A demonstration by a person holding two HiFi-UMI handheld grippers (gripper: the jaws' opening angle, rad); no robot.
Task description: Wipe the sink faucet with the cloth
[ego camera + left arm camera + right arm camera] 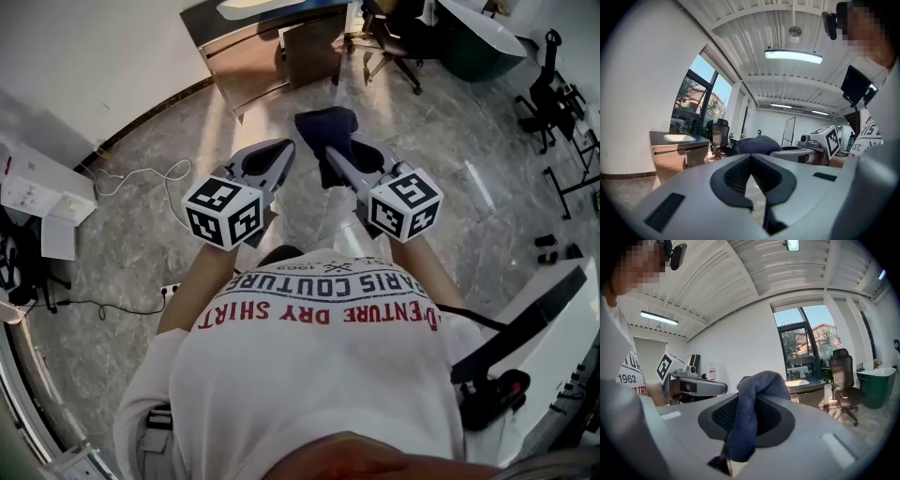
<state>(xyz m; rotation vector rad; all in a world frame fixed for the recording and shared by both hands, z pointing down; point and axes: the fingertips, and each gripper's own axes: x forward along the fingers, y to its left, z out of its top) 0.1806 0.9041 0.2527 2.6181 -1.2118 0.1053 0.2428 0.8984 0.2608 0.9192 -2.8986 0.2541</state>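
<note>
Two hand-held grippers, one per hand, held out level in front of the person and close side by side.

- Left gripper [277, 150]: one. Its own view shows the jaws brought together at the tips, pads touching, nothing between them.
- Right gripper [330, 156]: one. Jaws clamped on the cloth, which fills the gap between the pads.
- Cloth [751, 399]: one, dark blue, soft weave. It is pinched at its lower part and bunches up over the jaw tips; from the head view it shows as a dark bundle [324, 127] just beyond the right gripper, off the floor.
- Marker cubes: two, black-and-white squares, one on the left gripper [223, 211], one on the right gripper [405, 202].
- Sink cabinet [258, 54]: one, wood front, dark top, pale basin [679, 137] set in it. It stands against the wall, well apart from both grippers across the floor. Faucet too small to make out.
- Office chair [843, 380]: one, black, on castors, near the cabinet.
- Green tub [876, 380]: one, beyond the chair.
- Floor [141, 262]: grey marbled tile, one white cable [141, 176] lying loose at the person's left.
- Shirt [319, 375]: one, white, red lettering.
</note>
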